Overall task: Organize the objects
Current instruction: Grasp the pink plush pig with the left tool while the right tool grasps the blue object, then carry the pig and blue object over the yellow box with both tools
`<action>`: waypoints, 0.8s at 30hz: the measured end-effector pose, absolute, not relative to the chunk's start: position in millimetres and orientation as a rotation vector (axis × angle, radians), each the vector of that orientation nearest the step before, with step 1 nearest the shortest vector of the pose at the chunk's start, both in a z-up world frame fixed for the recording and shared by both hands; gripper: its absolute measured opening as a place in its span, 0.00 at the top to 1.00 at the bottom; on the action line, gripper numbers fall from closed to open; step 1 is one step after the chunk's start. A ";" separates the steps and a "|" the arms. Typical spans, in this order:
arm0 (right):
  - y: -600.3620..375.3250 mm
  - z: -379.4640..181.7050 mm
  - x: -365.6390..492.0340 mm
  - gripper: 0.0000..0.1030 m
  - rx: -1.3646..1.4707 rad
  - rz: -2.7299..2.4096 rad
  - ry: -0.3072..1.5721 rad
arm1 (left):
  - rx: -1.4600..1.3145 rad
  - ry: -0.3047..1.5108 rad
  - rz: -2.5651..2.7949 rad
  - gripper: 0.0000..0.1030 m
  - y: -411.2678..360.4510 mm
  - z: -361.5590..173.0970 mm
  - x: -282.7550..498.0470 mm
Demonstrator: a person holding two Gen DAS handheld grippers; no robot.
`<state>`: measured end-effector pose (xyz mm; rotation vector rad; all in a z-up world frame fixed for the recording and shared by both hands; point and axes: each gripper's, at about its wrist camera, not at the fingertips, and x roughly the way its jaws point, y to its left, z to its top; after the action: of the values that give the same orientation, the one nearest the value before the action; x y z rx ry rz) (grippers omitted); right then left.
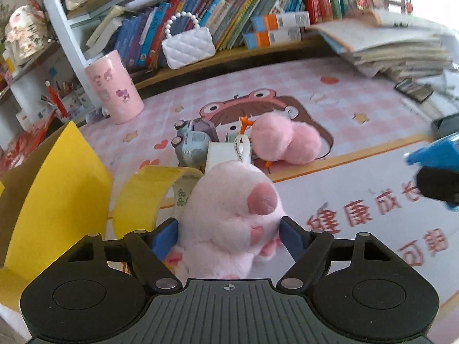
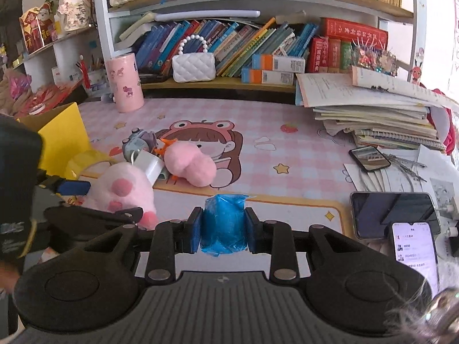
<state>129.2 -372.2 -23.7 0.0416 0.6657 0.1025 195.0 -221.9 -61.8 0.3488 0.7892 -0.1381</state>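
A pink plush paw [image 1: 229,206] with darker pink pads sits between the blue pads of my left gripper [image 1: 229,236], which is shut on it just above the pink desk mat [image 1: 330,91]. In the right wrist view the same paw [image 2: 123,192] shows at the left in the left gripper [image 2: 99,200]. My right gripper [image 2: 223,229] is shut on a crumpled blue plastic packet [image 2: 223,218], held above the mat's front edge. Further back on the mat lie a pink fluffy toy [image 1: 287,142], a grey toy car [image 1: 190,143] and a white block [image 1: 222,154].
A yellow tape roll [image 1: 143,197] and an open yellow box [image 1: 57,189] stand at the left. At the back stand a pink cylinder [image 1: 114,89] and a bookshelf with a white quilted bag [image 2: 193,66]. A pile of books [image 2: 373,120] and phones [image 2: 393,215] fill the right.
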 end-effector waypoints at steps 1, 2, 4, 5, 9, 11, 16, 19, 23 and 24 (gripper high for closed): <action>-373.1 -24.5 129.9 0.73 0.043 0.102 0.670 | 0.356 0.794 -0.142 0.24 -221.3 -64.2 196.6; -373.8 -25.2 130.1 0.73 0.044 0.101 0.672 | 0.358 0.795 -0.147 0.24 -221.6 -65.7 198.5; -374.4 -26.5 130.6 0.73 0.044 0.100 0.677 | 0.350 0.794 -0.158 0.25 -221.9 -66.6 200.9; -375.0 -27.1 130.6 0.73 0.045 0.099 0.679 | 0.343 0.793 -0.166 0.29 -222.4 -66.6 201.3; -374.3 -29.7 129.5 0.73 0.056 0.097 0.695 | 0.318 0.777 -0.200 0.42 -219.1 -64.7 197.3; -372.6 -29.7 127.7 0.73 0.060 0.094 0.696 | 0.232 0.781 -0.242 0.45 -212.0 -56.5 191.9; -368.6 -27.5 122.4 0.73 0.081 0.054 0.699 | 0.105 0.734 -0.292 0.44 -197.6 -28.7 161.5; -360.3 -25.5 117.2 0.73 0.080 0.051 0.700 | 0.067 0.719 -0.316 0.43 -185.1 -18.6 144.4; -339.5 -21.3 106.9 0.73 0.066 0.072 0.690 | 0.031 0.728 -0.296 0.43 -158.8 -15.7 122.4; -333.6 -20.2 104.5 0.73 0.064 0.078 0.689 | 0.024 0.731 -0.287 0.43 -151.7 -15.9 117.3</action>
<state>104.5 -333.6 -20.2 0.0641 0.6895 0.0782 117.3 -151.7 -15.9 0.0240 0.7310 -0.2874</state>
